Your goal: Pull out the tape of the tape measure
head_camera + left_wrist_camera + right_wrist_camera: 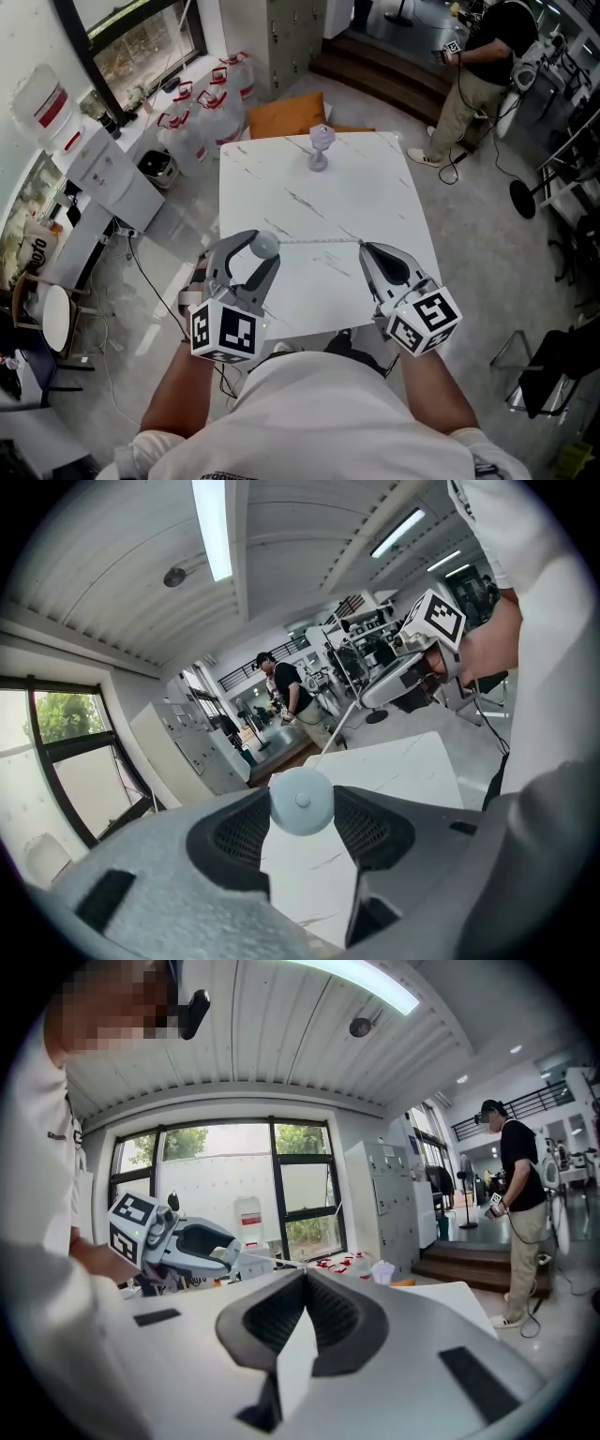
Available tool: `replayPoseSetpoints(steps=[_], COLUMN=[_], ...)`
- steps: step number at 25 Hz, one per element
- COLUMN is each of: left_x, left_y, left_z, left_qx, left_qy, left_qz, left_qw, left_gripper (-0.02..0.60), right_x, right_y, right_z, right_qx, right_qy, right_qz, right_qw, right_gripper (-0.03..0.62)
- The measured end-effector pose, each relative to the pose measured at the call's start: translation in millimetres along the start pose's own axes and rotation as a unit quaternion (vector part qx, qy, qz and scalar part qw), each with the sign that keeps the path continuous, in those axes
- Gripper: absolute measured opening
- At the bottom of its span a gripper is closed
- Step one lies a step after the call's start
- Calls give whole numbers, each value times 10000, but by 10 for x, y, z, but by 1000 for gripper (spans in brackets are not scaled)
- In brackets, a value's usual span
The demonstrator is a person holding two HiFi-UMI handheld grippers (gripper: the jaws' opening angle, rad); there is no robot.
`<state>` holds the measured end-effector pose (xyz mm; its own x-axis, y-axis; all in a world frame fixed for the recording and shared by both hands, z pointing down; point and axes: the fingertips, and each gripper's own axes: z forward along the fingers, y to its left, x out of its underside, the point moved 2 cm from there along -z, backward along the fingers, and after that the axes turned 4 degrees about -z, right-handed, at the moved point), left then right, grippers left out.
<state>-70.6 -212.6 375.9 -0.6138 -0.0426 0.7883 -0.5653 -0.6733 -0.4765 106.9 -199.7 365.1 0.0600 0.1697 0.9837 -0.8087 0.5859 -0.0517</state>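
Grey left gripper [263, 249]: you hold it over the left part of the table's [375, 187] near edge. Its marker cube [225, 330] is the part closest to you, and its fingers point away from you.
Left fingers: they are closed partway around the round, pale blue tape measure [265, 246], with a pad pressing on each side of the case.
Right gripper [363, 247]: you hold it over the right part of the same near edge, level with the left gripper and well apart from it.
Right fingers: they are pinched together at the tips and nip the end of the tape [314, 242].
Tape: a thin pale strip drawn out of the case. It runs straight from one of your grippers to the other, above the table's near part and roughly parallel to its near edge.
Table: a white, marble-look top with faint grey veins.
Lilac object [321, 148]: it stands alone on the table's far part, near the middle of the far edge. It is too small to identify.
Orange seat [286, 116]: it sits just beyond the table's far edge.
Jugs [202, 112]: clear, with red caps, they stand on the floor beyond the table's far left corner.
Person [478, 75]: they stand well beyond the table's far right corner, in a dark top and beige trousers.
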Motion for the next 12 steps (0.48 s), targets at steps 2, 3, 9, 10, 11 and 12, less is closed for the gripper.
replayPoseSetpoints(steps=[2,3,9,10,11,12], left_x=[-13,-20,45,68,87,99], left_y=[2,0,94,119,136,140], left_z=[-5,-7,-42,-51,-58,-64], left_qx=[9,16,-122,-147,-155,-149], left_qy=[-6,-9,88,107,112,105], left_qz=[9,13,-61,-74,-88,-104], left_qw=[10000,10000,9999,9998,9998,9998], left_gripper=[222,221,221,221,221,222], right_x=[-15,-23,-47,-53,-61,-68], right_y=[-12,-22,-261,-306,-335,-346], right_z=[-6,-11,-117,-136,-148,-153], right_qx=[17,34,367,413,444,462], right_qy=[1,3,-49,-62,-72,-78], right_qz=[-17,-22,152,164,149,117], right_qw=[10000,10000,9992,9990,9989,9988], right_gripper=[8,7,6,7,7,8])
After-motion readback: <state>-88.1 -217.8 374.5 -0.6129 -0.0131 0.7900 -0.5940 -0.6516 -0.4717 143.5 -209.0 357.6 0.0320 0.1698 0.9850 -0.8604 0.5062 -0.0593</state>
